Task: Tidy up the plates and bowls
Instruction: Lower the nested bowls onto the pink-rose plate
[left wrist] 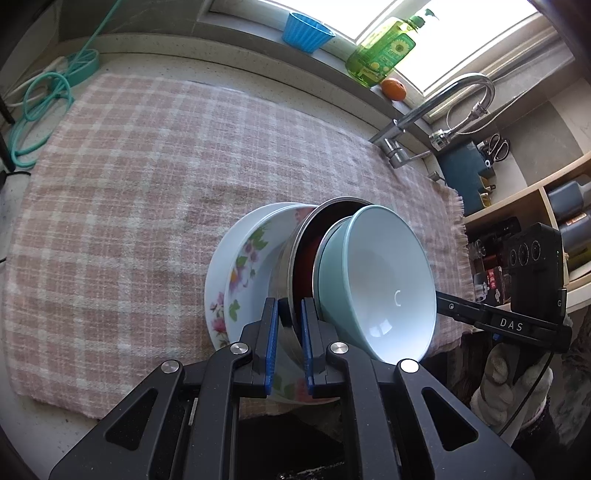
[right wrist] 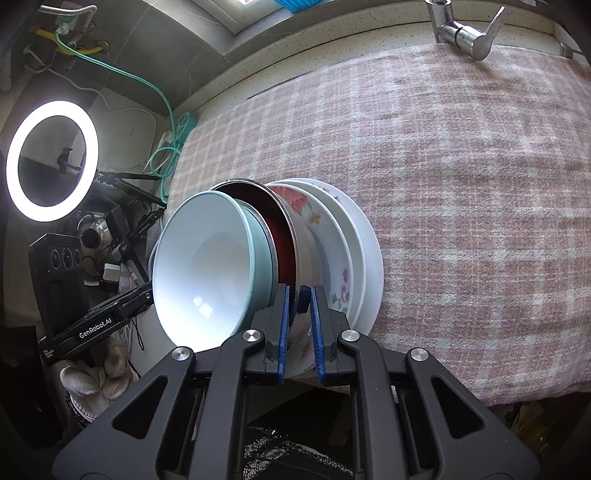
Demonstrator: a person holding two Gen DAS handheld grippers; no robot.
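Observation:
A nested stack is held tilted on edge over the front of the counter: a teal bowl (left wrist: 384, 280) with a white inside, a steel bowl (left wrist: 295, 254) with a dark red inside, a floral plate (left wrist: 251, 266) and a plain white plate (right wrist: 364, 243) behind. My left gripper (left wrist: 290, 314) is shut on the steel bowl's rim. My right gripper (right wrist: 299, 302) is shut on the same steel bowl (right wrist: 295, 236) from the opposite side, next to the teal bowl (right wrist: 207, 266) and floral plate (right wrist: 328, 236).
A pink checked cloth (left wrist: 147, 184) covers the counter. A faucet (left wrist: 436, 107) stands at its far right end. On the windowsill are a blue cup (left wrist: 306, 31), a green soap bottle (left wrist: 384, 51) and an orange (left wrist: 393, 89). A ring light (right wrist: 51, 160) and teal hose (left wrist: 40, 99) are at the left.

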